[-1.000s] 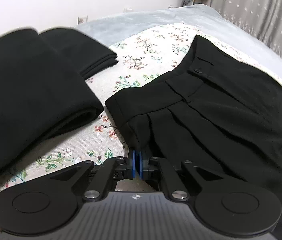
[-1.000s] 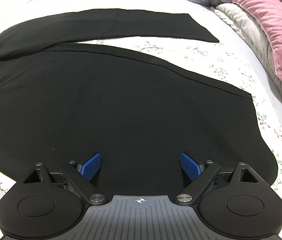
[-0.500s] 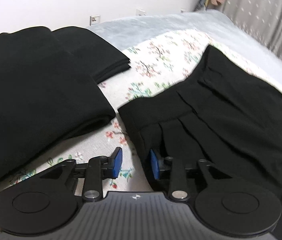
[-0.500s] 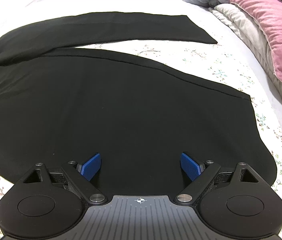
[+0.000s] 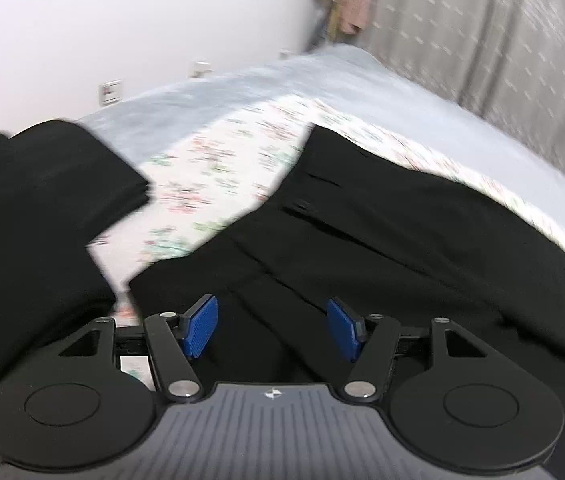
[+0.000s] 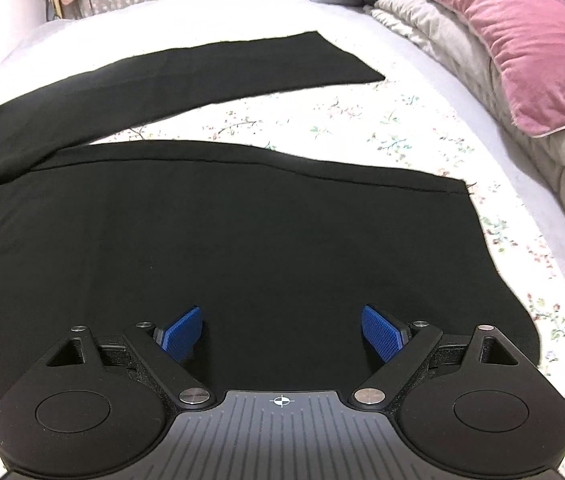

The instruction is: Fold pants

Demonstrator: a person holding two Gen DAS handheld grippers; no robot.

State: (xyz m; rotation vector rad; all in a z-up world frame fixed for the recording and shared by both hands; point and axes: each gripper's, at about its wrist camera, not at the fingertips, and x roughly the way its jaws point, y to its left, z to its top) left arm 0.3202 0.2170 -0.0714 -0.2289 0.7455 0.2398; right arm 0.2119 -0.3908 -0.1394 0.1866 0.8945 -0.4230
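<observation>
Right wrist view, pants (image 6: 242,248) lying left-right, legs pointing right, right gripper (image 6: 282,334) apart, left gripper (image 5: 272,328) apart.

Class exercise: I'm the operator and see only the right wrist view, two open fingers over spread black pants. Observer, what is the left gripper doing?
Observer: The left gripper is open, holding nothing, above the waistband of the pants.
Operator: Anything else on the bed I can't see?
Observer: Yes, a stack of folded black clothes lies left of the waistband, apart from it, on the flowered sheet.
Operator: Is the waist laid flat?
Observer: It shows pleats below the waistband; the view is blurred, so finer creases cannot be judged.
</observation>
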